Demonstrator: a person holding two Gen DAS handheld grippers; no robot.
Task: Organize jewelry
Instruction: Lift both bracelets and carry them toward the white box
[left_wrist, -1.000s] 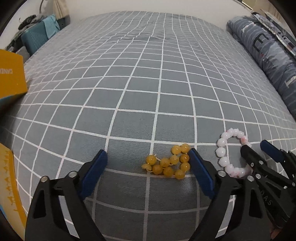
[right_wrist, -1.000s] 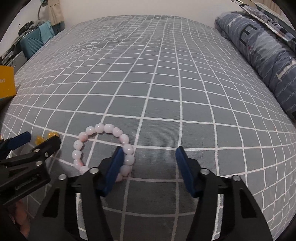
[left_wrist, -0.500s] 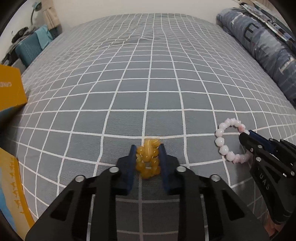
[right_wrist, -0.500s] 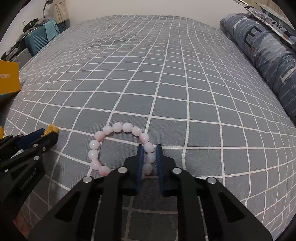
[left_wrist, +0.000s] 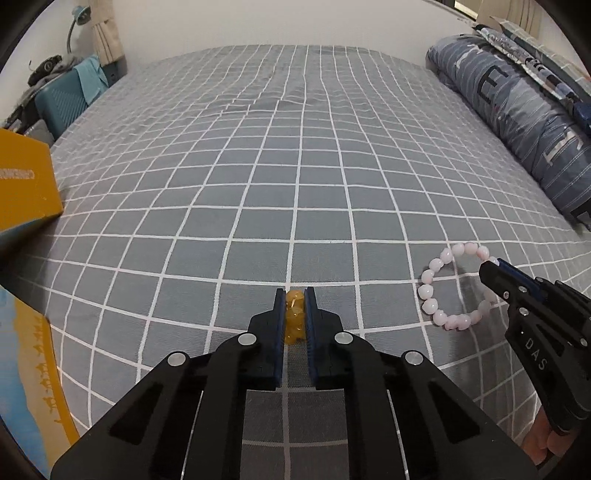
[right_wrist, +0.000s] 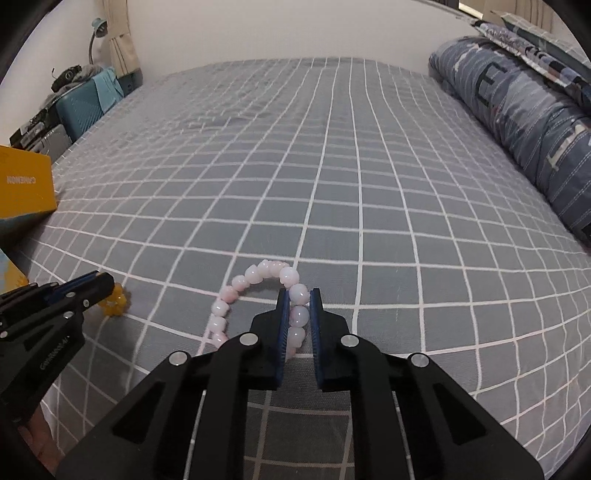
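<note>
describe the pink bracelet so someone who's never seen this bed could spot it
On the grey checked bedspread, look at the near edge, where the right gripper pinches a ring of beads. That pink bracelet is a pale open loop, unlike the bunched yellow bracelet to its left.

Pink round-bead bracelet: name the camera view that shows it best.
The left wrist view. There the pink round-bead bracelet shows almost its whole ring on the grey checked bedsheet, with the right gripper at its far side. In the right wrist view, that gripper's own fingers cover part of the loop.
</note>
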